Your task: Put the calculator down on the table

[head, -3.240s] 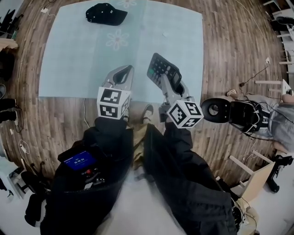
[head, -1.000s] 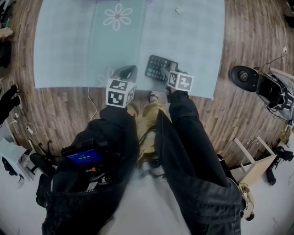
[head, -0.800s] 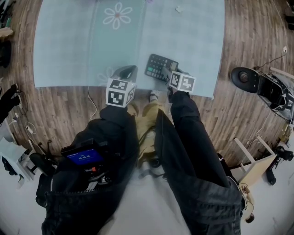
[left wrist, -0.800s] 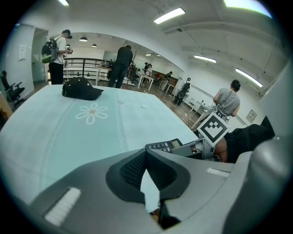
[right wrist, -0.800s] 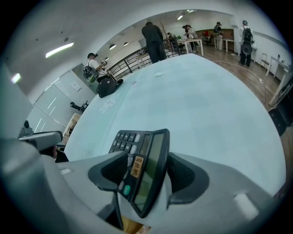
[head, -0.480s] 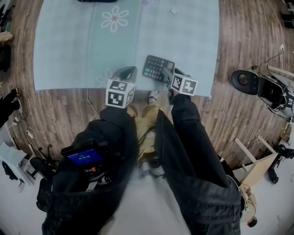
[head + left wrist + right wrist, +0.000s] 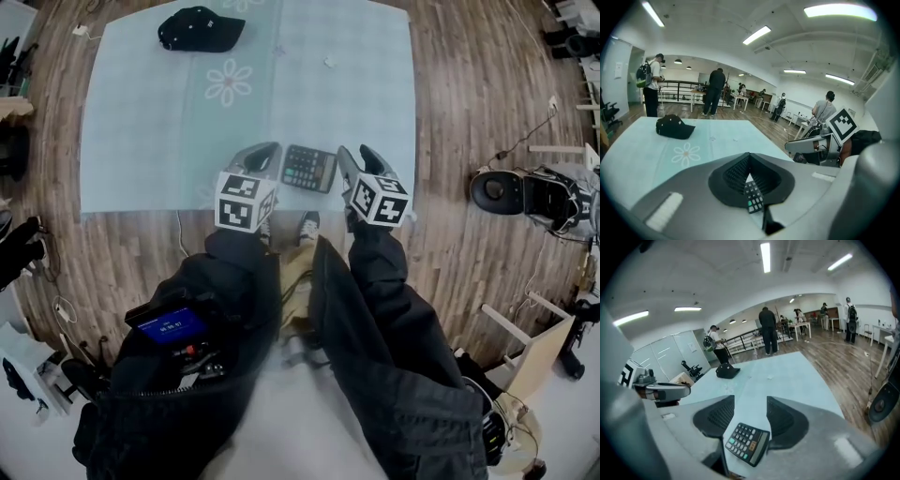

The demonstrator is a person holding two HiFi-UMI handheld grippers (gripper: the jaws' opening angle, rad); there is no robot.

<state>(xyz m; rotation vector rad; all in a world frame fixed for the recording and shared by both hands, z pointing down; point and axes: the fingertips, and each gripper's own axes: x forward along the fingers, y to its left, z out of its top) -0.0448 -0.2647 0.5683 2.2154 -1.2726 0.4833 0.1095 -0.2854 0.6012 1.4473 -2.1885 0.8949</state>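
The dark calculator (image 7: 309, 169) lies flat on the pale blue table (image 7: 141, 141), close to its near edge, keys up. It sits between my two grippers, touching neither. My right gripper (image 7: 358, 155) hovers just right of it; in the right gripper view (image 7: 750, 399) the jaws stand apart and are closing, with no pad on the calculator (image 7: 746, 443), which lies on the table below them. My left gripper (image 7: 265, 150) hangs just left of the calculator with jaws shut (image 7: 749, 154) and nothing held; a strip of the calculator (image 7: 753, 199) shows under them.
A black cap (image 7: 200, 28) lies at the table's far left and a small white scrap (image 7: 328, 63) at the far middle. On the wooden floor to the right are a black round device (image 7: 494, 190) and a wooden stool (image 7: 530, 342). Several people stand far behind the table.
The right gripper has let go of the calculator, which now rests on the table. Both grippers have lifted and pulled back from it, and the cap has come into view.
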